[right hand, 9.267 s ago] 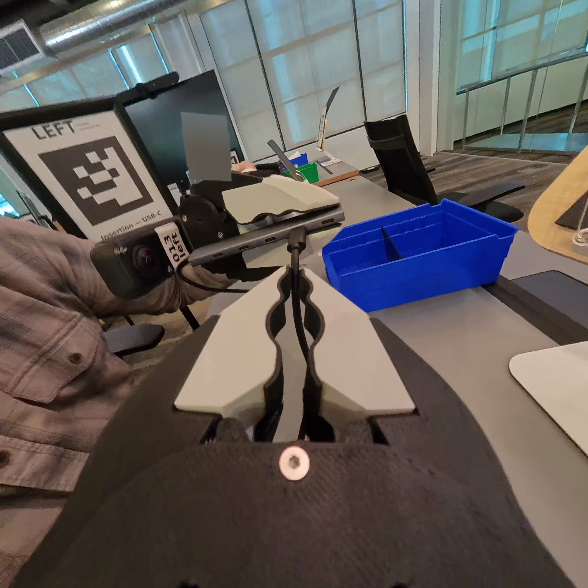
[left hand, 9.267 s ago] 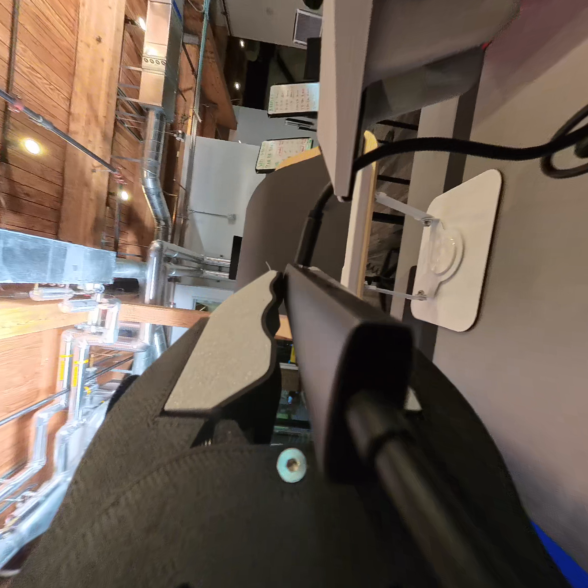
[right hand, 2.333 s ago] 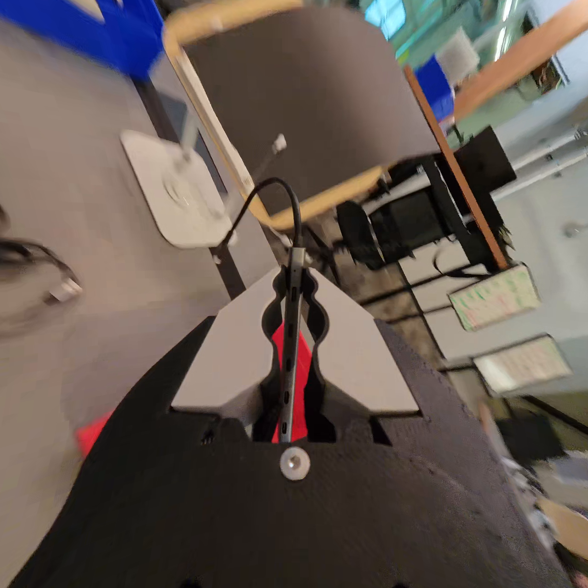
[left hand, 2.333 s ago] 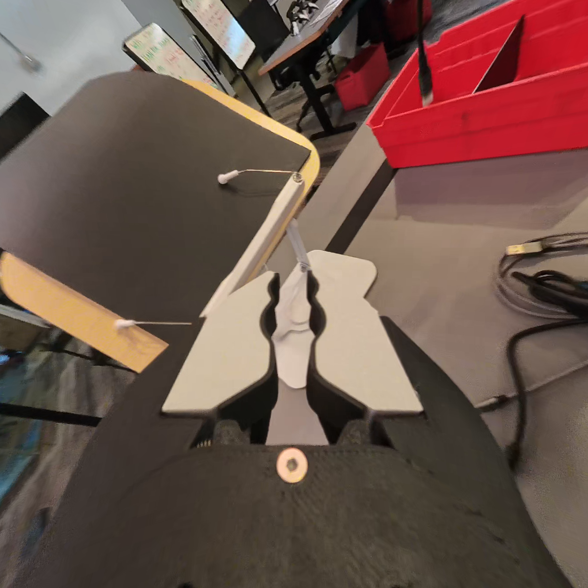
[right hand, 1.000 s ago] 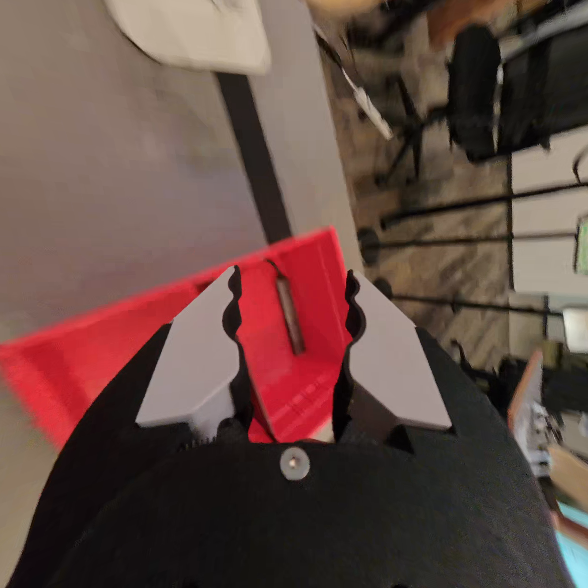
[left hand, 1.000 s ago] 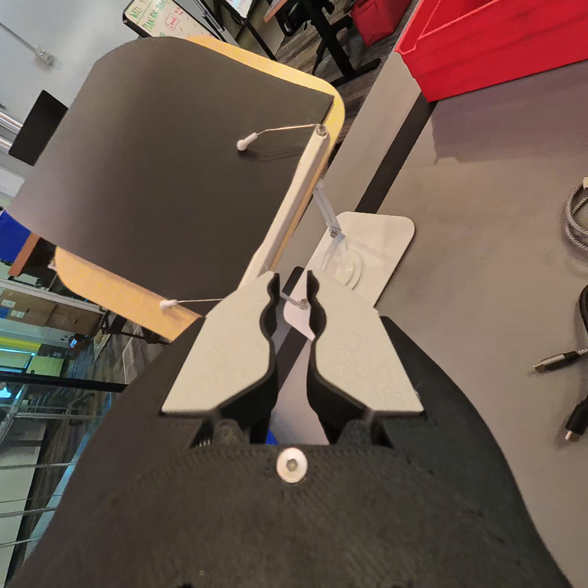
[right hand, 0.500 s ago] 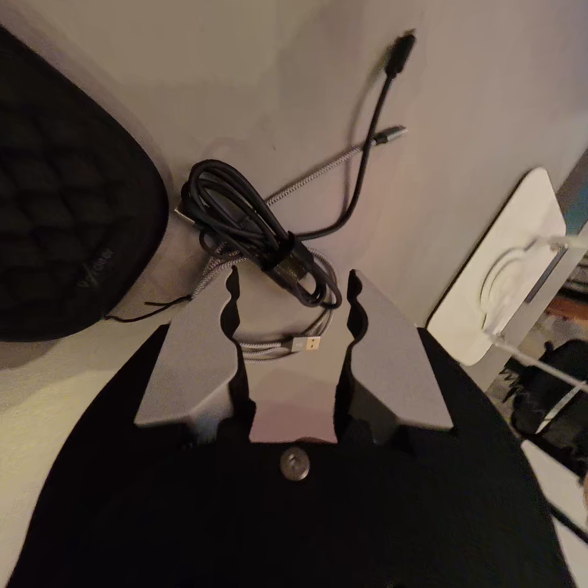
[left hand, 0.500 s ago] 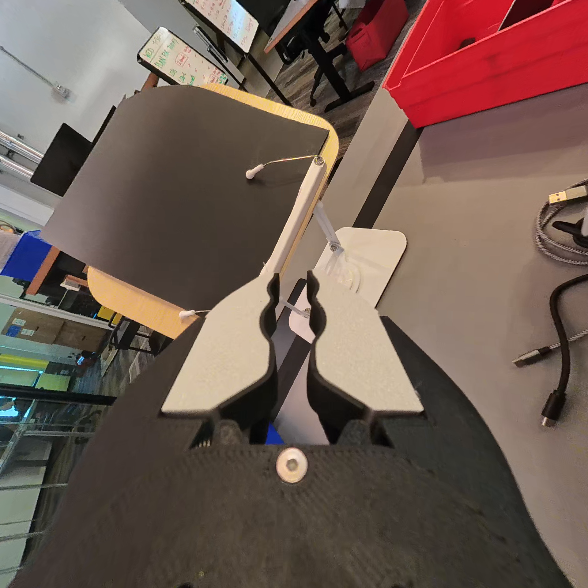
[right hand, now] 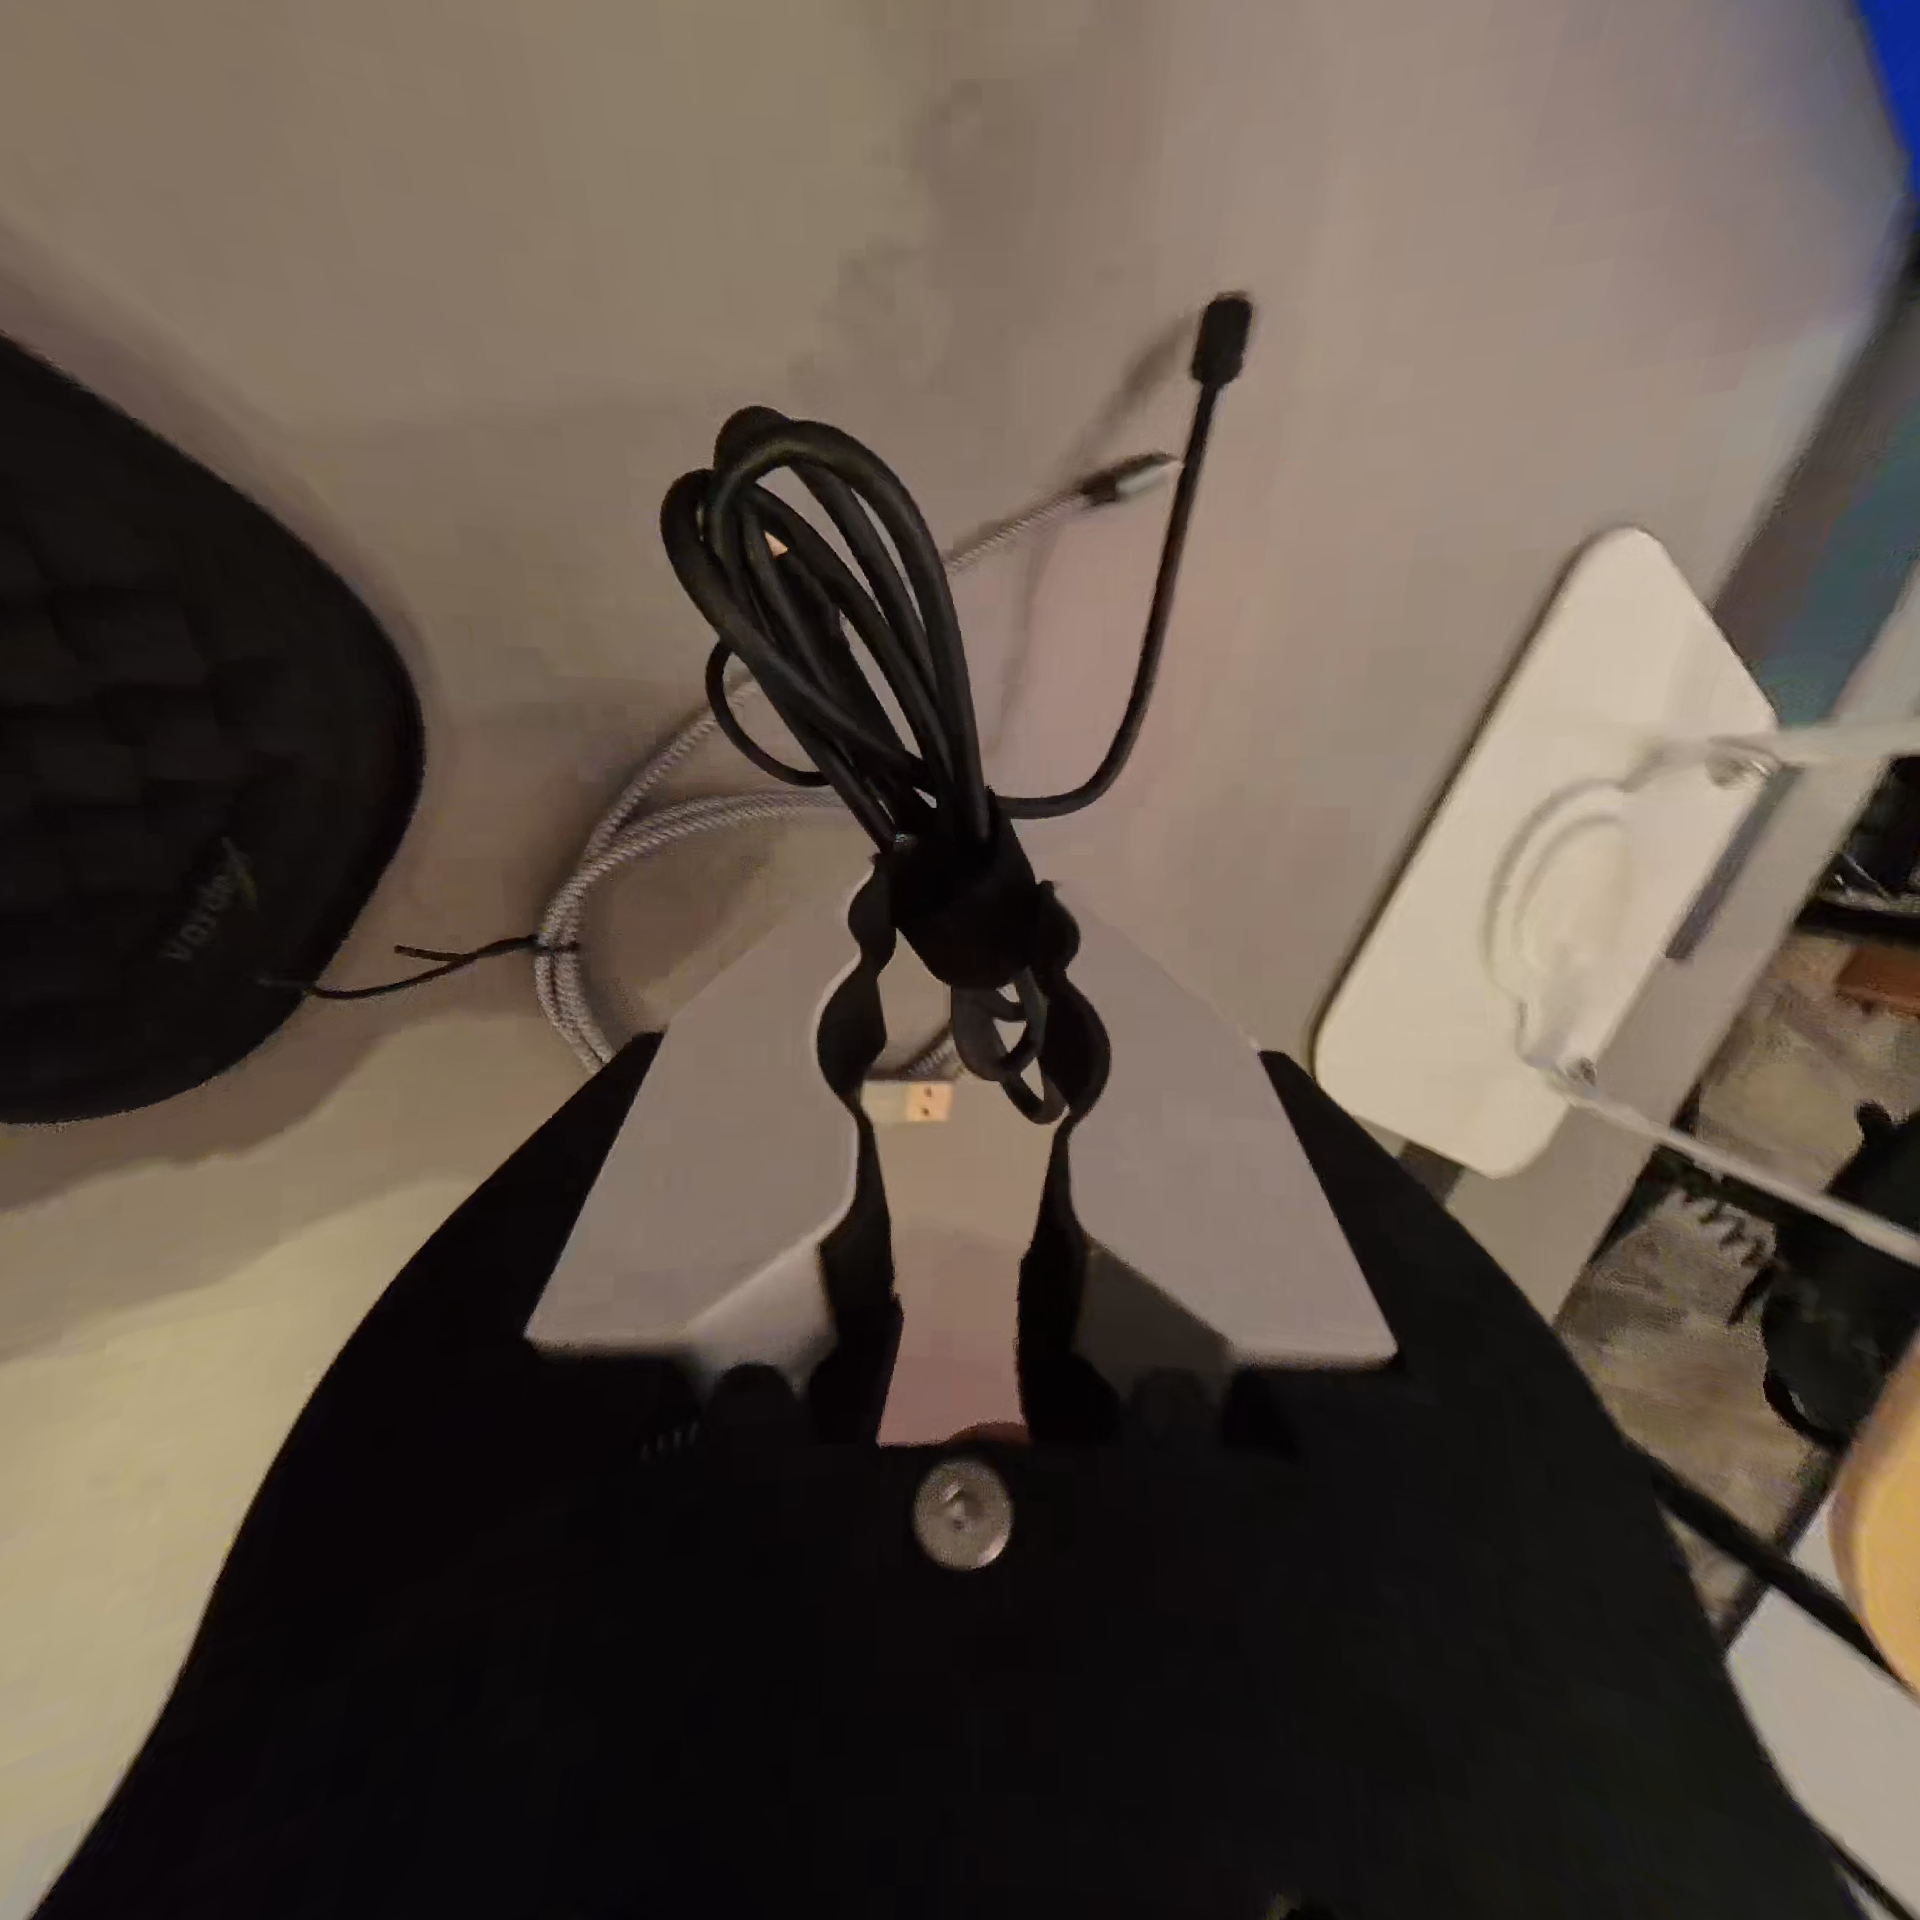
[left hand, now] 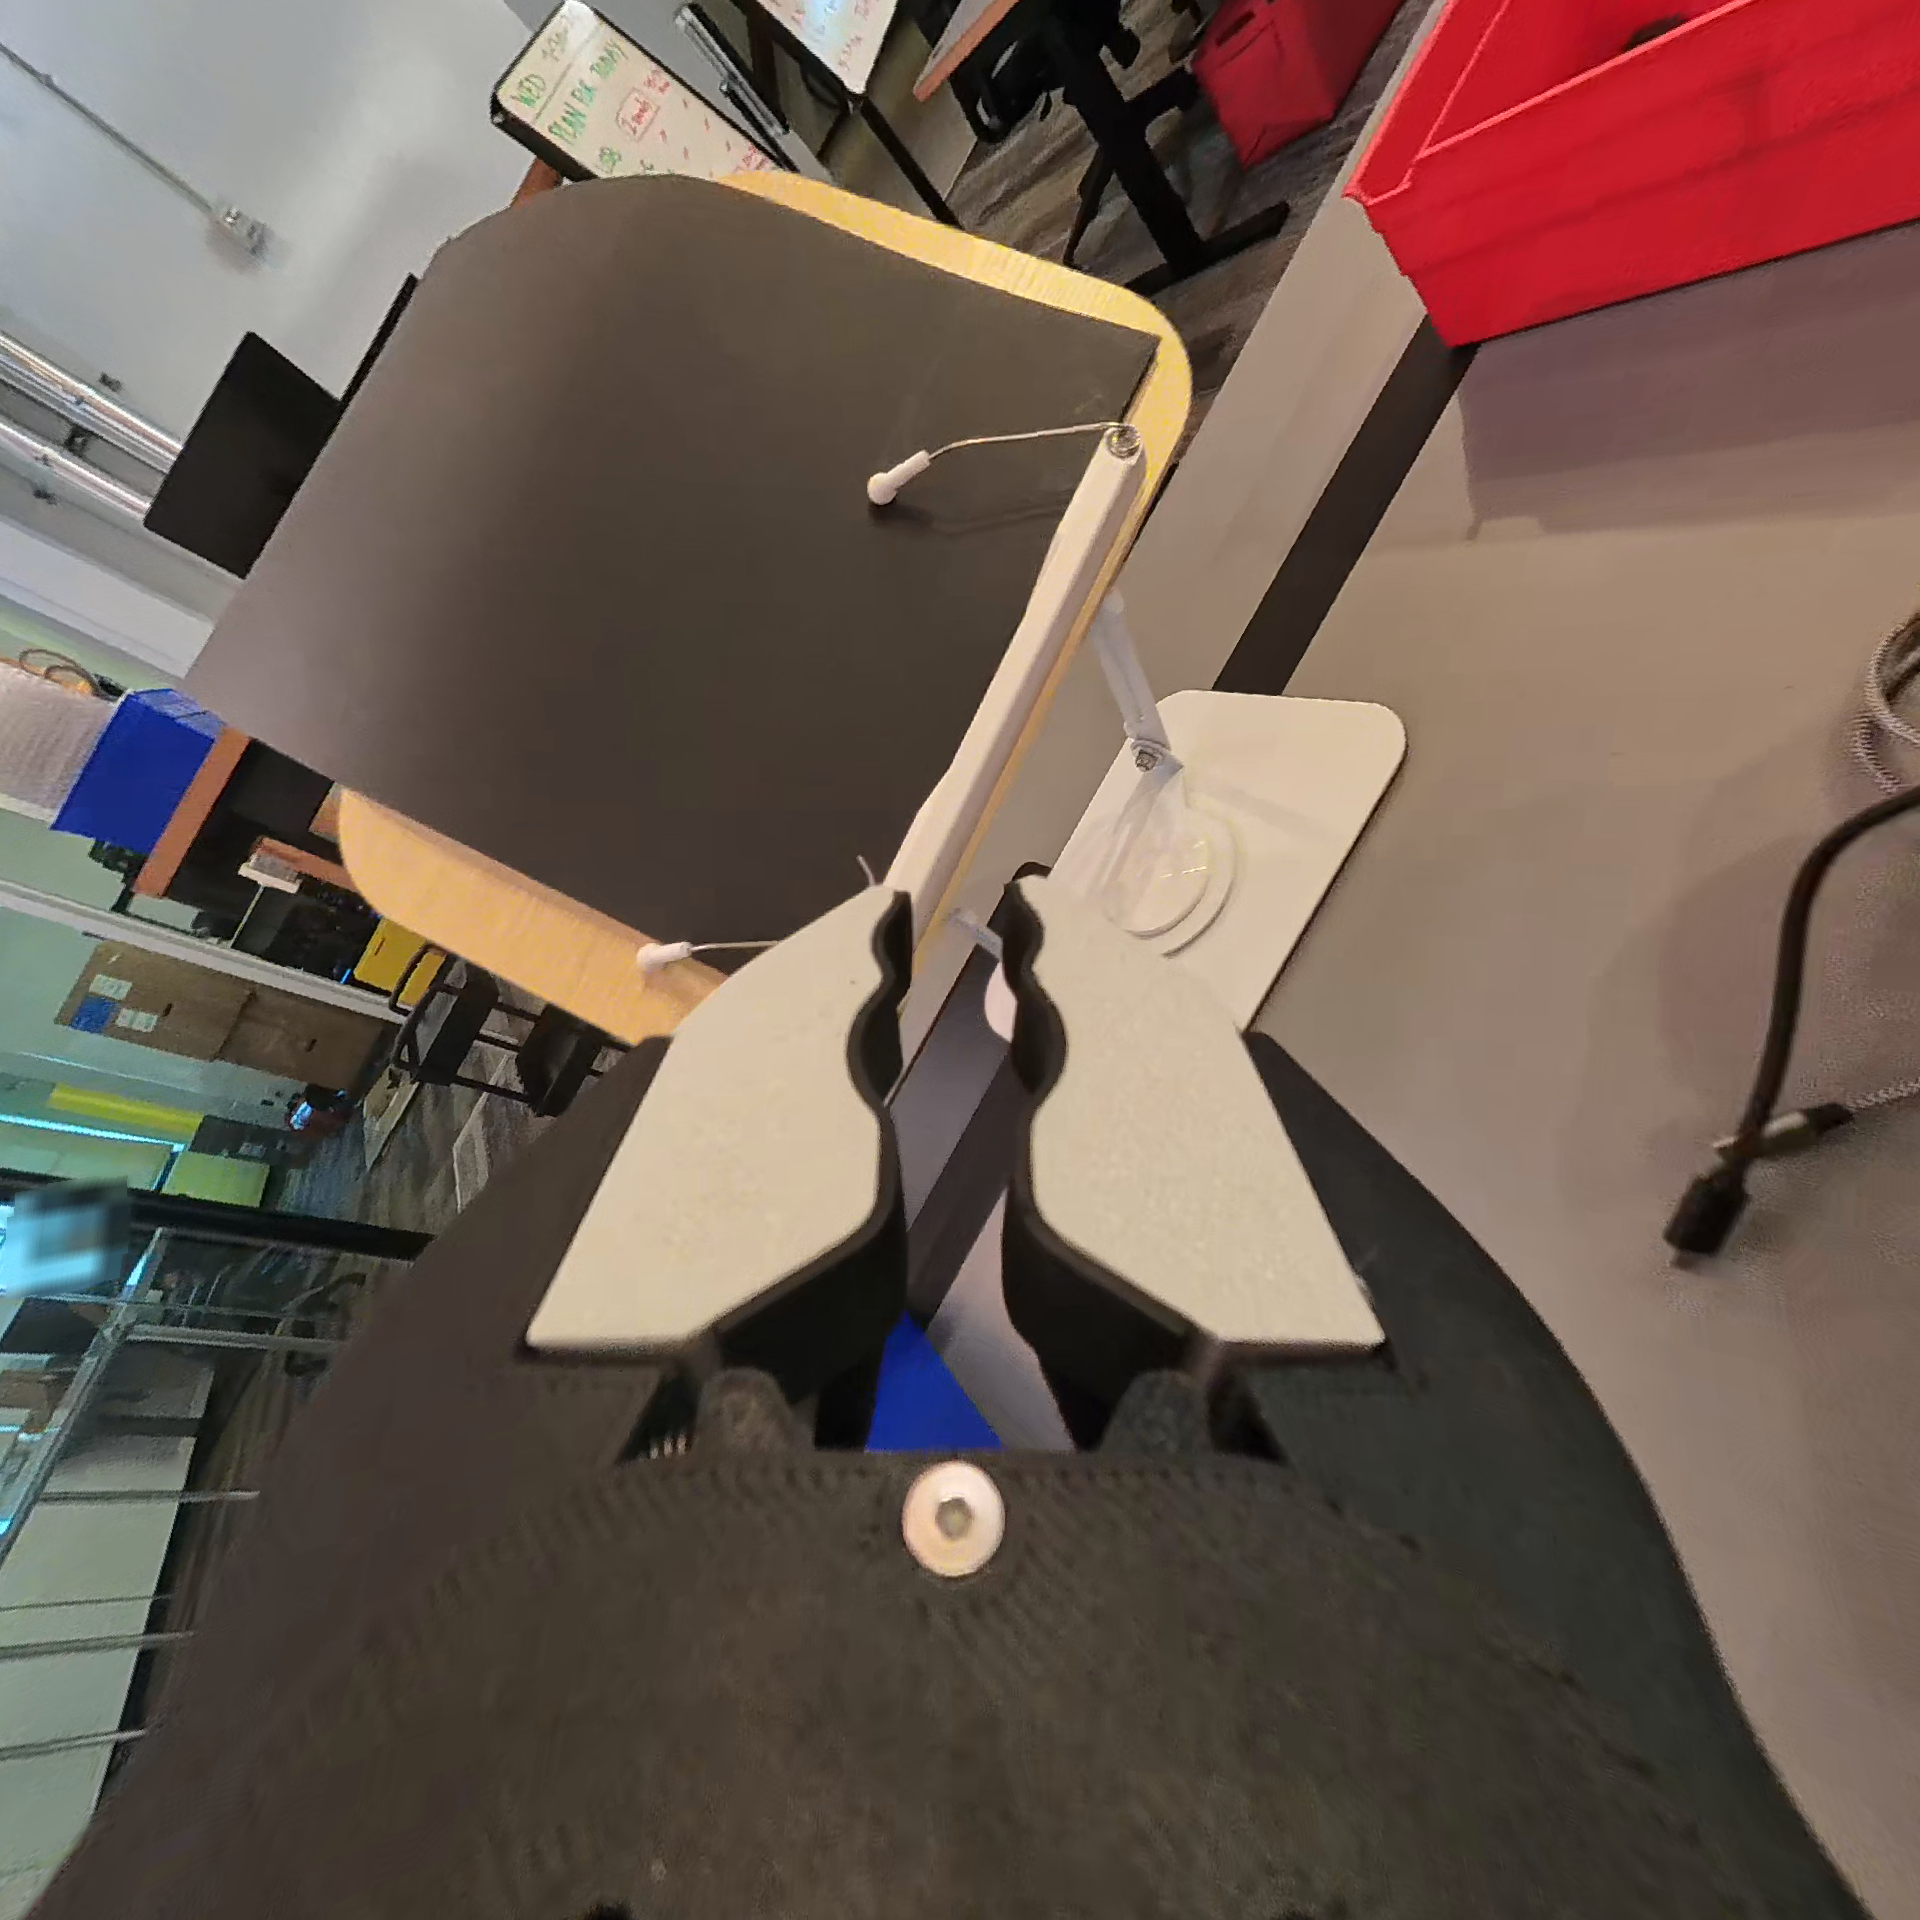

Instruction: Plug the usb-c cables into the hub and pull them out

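In the right wrist view my right gripper (right hand: 961,920) is closed around a coiled black cable bundle (right hand: 831,623), gripping it at its black strap (right hand: 961,935). The bundle's loose end runs out to a black plug (right hand: 1221,338) lying on the grey desk (right hand: 520,208). A grey braided cable (right hand: 665,821) lies under the bundle, with its flat plug (right hand: 925,1103) showing between my fingers. In the left wrist view my left gripper (left hand: 958,920) has its jaws nearly together with nothing between them. The black plug (left hand: 1704,1226) lies to its right. The hub is not in view.
A red bin (left hand: 1662,156) stands at the far right of the desk. A white stand base (left hand: 1288,790) (right hand: 1538,852) holds a tilted black board (left hand: 675,520) with a wooden edge. A black padded case (right hand: 156,727) lies left of the cables. A blue bin (right hand: 1901,104) shows at the top right. The grippers' ends are close to 25 cm from one another.
My right gripper let the hub go into the red bin, swung over the cables and has now closed on the black bundle. My left gripper stays narrow and empty, slightly shifted.
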Action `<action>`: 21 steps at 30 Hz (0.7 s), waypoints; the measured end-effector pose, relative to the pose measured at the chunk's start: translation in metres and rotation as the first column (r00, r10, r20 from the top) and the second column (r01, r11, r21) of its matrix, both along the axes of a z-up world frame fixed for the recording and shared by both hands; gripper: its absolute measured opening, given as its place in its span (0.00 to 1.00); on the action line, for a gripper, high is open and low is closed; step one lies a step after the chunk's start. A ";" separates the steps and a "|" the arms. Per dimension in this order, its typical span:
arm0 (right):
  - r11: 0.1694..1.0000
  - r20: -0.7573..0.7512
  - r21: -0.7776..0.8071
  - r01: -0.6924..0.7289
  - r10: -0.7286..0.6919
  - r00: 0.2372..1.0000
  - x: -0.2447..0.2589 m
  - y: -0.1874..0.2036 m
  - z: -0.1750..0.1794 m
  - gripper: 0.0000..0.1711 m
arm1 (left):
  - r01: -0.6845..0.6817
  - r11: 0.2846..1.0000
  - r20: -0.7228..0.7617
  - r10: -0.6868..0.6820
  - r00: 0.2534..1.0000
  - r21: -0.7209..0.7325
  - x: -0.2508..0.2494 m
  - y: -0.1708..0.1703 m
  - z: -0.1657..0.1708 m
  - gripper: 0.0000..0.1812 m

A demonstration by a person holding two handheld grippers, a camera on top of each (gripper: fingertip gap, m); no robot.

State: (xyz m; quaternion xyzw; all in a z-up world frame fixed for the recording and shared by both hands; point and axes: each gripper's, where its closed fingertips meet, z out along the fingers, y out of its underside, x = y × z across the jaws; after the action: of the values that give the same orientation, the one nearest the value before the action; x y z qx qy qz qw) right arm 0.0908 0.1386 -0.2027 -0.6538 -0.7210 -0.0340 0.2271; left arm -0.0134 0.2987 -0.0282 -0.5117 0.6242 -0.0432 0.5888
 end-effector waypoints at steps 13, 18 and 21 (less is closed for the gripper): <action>0.746 -0.185 0.389 0.541 -0.512 0.839 0.154 -0.002 0.172 0.13 | -0.039 0.999 0.040 0.038 0.998 0.006 -0.013 0.006 0.014 0.09; 0.658 -0.016 0.319 0.683 -0.716 0.698 0.242 -0.061 0.163 0.14 | -0.042 0.999 0.034 0.042 0.999 0.007 -0.011 0.005 0.012 0.09; 0.622 0.092 0.221 0.751 -0.780 0.618 0.281 -0.087 0.127 0.14 | -0.041 0.999 0.030 0.041 0.999 0.008 -0.010 0.004 0.012 0.09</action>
State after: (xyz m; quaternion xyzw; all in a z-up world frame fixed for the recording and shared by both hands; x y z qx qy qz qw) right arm 0.3715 0.0512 -0.0752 -0.8726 -0.3842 -0.2445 0.1767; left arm -0.0236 0.3024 -0.0167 -0.5210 0.6049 -0.0361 0.6011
